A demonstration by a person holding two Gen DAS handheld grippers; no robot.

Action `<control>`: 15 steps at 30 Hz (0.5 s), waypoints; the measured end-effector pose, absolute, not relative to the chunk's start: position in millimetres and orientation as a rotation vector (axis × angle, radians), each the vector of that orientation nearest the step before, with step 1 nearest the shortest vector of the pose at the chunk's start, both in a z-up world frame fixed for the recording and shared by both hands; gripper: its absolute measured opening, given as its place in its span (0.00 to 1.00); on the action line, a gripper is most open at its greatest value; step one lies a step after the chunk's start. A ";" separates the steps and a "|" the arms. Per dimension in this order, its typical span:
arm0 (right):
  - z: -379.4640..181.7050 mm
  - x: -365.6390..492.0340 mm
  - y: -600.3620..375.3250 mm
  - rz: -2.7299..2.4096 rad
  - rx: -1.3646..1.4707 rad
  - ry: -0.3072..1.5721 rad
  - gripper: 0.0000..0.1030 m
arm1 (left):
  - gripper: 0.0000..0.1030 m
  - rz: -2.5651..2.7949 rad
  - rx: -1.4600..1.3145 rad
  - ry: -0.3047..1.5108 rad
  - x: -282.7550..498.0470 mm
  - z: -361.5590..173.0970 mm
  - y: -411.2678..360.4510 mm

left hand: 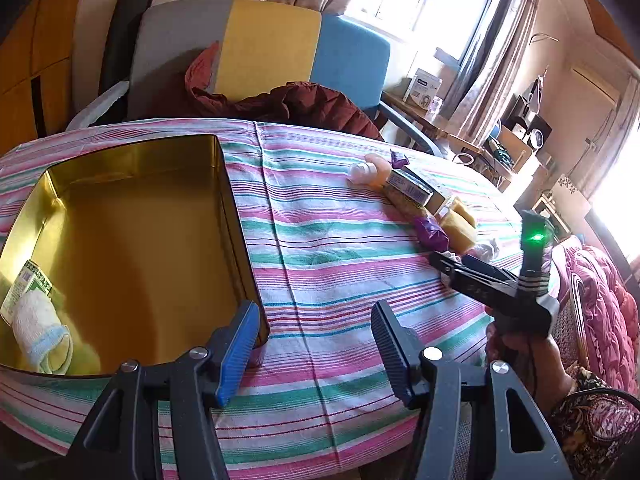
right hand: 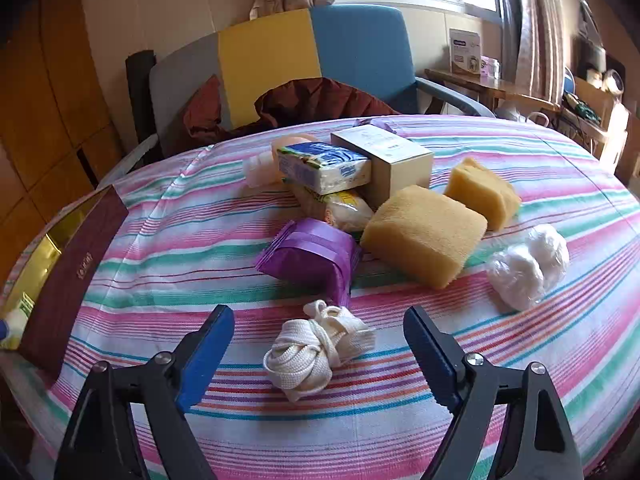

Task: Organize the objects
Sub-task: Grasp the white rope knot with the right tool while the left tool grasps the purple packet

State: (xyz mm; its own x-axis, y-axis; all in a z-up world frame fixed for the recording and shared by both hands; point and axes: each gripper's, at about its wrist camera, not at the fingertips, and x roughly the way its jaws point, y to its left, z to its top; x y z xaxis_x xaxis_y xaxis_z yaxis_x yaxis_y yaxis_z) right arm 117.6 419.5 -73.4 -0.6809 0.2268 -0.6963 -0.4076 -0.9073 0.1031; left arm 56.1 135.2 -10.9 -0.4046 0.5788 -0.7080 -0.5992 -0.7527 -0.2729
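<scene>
The right tongs [right hand: 318, 354] were spread wide, hanging just above the knotted white strap bundle [right hand: 318, 350], which lay on the striped surface [right hand: 520, 360] right between the pads. Best bet, I'd say: drop straight, close across the knot's middle. Beyond sat the purple packet [right hand: 310, 258]. Left tongs [left hand: 312, 350], also spread and empty, hovered at the gold tin [left hand: 132, 240]'s near corner.

- Left gripper [left hand: 314, 344]: jaws spread wide, nothing between them, pointing forward and low.
- Right gripper [right hand: 319, 350]: jaws spread wide, nothing clamped, held by a hand [left hand: 524, 354].
</scene>
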 end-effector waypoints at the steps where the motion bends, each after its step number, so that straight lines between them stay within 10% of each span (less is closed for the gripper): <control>1: -77.2 115.0 420.3 2.566 -1.033 0.346 0.75 | 0.57 2.169 -1.079 0.035 56.4 -10.5 135.4; 7: -79.9 120.4 424.1 2.568 -1.025 0.312 0.48 | 0.57 2.166 -1.098 0.033 52.7 -10.3 139.0; 15: -77.3 141.7 441.7 2.463 -0.922 0.390 0.42 | 0.57 2.119 -1.104 0.042 42.0 -4.1 164.0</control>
State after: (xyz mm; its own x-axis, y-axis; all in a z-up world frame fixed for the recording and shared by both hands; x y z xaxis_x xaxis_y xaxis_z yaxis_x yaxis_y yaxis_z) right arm 141.7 441.7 -77.3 -0.6589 0.3342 -0.6739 -0.5262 -0.8450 0.0953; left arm 42.0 164.0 -4.1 -0.3615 0.5914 -0.7208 -0.6197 -0.7300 -0.2882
